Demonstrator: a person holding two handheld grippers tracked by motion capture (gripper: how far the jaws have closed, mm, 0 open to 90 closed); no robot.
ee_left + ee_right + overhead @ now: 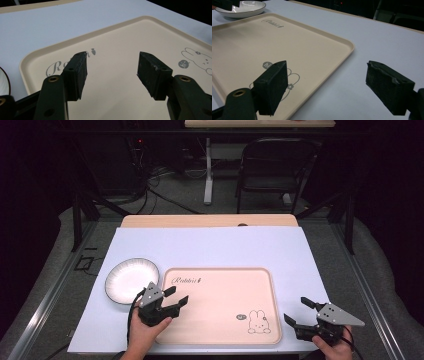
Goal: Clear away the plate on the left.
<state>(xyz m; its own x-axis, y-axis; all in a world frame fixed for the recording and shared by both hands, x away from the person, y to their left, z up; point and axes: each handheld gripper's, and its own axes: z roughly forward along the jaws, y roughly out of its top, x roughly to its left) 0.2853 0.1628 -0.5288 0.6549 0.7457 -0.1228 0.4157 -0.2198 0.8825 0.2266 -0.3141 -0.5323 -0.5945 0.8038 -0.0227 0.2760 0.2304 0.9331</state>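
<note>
Hand-held gripper [325, 87] gapes over tray [332, 37] corner.

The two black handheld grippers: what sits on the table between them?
In the high view, the beige tray with its rabbit drawing lies between the left gripper and right gripper.

The tray [220, 285] looks like smooth, matt cream plastic with grey printed lettering and a rabbit drawing. The plate [131, 279] to its left is glossy white ceramic with a dark rim and fine radial lines. The table cover [210, 247] is a flat, matt pale sheet, with light wood showing at the far edge. The left gripper [112, 72] has matt black, slightly scuffed jaws with brass-coloured rivets
</note>
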